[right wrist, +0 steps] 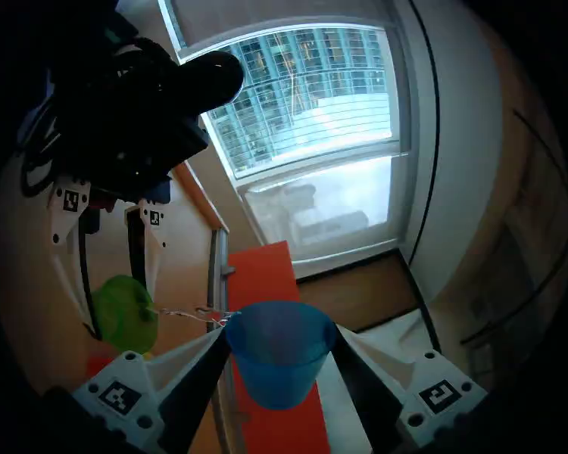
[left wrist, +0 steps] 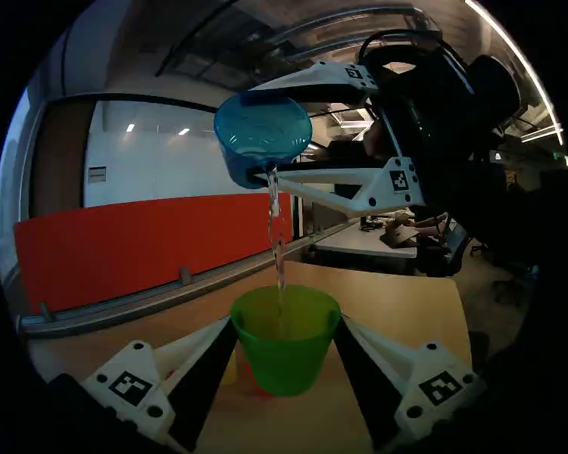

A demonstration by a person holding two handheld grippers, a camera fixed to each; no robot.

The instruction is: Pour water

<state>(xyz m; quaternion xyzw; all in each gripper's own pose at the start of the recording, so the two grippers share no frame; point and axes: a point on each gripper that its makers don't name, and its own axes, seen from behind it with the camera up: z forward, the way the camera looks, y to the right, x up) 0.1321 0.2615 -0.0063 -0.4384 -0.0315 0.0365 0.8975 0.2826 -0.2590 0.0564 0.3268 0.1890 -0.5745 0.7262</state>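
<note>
Left gripper view has my left gripper (left wrist: 284, 333) partly spread, both fingers pressed against the sides of the green cup (left wrist: 285, 349), which stands upright between them. Above the green cup hangs the blue cup (left wrist: 261, 142), tipped over with its mouth toward me, pinched between the two fingers of the right gripper (left wrist: 263, 138). A thin stream of water (left wrist: 275, 234) falls from the blue cup's lower lip into the green cup's mouth. The two cups are apart, joined by nothing but the stream.

Under the green cup I see the wooden table (left wrist: 405, 303). I cannot tell whether the cup's base touches it. Its far edge runs just behind the green cup, and its right edge lies well off to the right, with bare wood between. Beyond the far edge stands an orange panel (left wrist: 132, 242).

Right gripper view shows the same grip from the other side: fingers held apart by the blue cup (right wrist: 278, 352), pressing on both its walls. The green cup (right wrist: 125, 312) sits to the left of it in the left gripper (right wrist: 123, 314), the stream (right wrist: 193, 314) bridging the gap between the rims.
</note>
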